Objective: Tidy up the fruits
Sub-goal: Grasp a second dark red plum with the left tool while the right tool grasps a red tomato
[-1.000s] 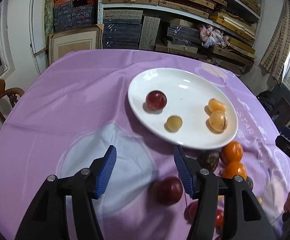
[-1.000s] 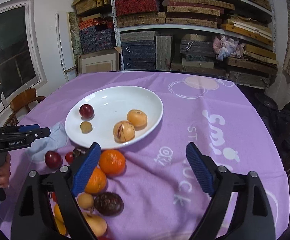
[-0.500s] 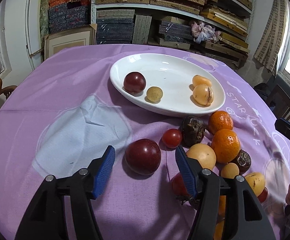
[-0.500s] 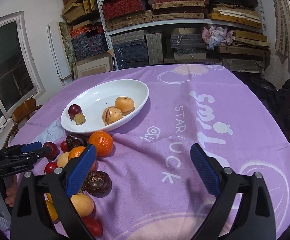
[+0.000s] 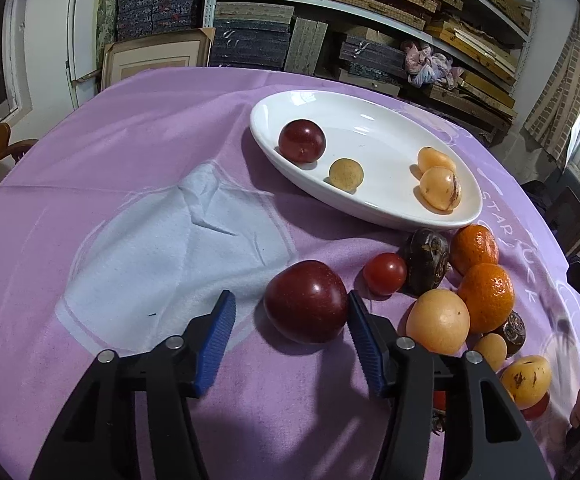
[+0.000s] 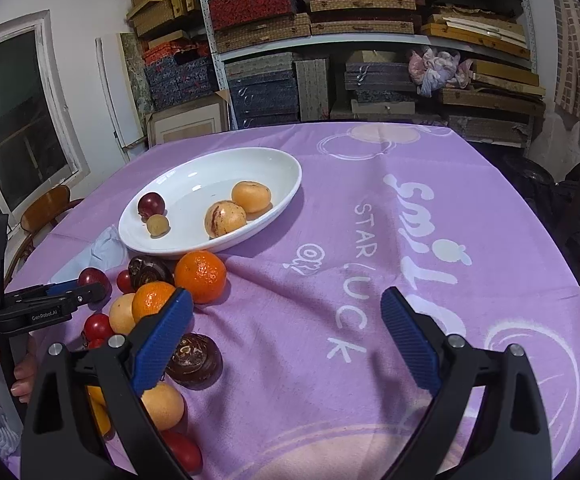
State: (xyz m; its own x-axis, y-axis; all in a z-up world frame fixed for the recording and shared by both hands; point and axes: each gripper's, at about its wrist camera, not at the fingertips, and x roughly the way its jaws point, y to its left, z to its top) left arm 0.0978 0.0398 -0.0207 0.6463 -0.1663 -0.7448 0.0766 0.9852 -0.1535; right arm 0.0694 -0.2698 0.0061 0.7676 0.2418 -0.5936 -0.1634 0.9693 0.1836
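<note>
Purple tablecloth (image 5: 138,152); round plum (image 5: 305,300), axisless.

The tablecloth (image 6: 329,184) was lilac with white printed lettering and a pale blue patch (image 5: 162,248). The plate (image 5: 373,128) was plain glossy white. On it lay a dark red plum (image 5: 301,141), a tan round fruit (image 5: 345,174) and two orange-yellow fruits, one streaked brown. Both grippers were black with ribbed blue pads (image 6: 162,334).
</note>
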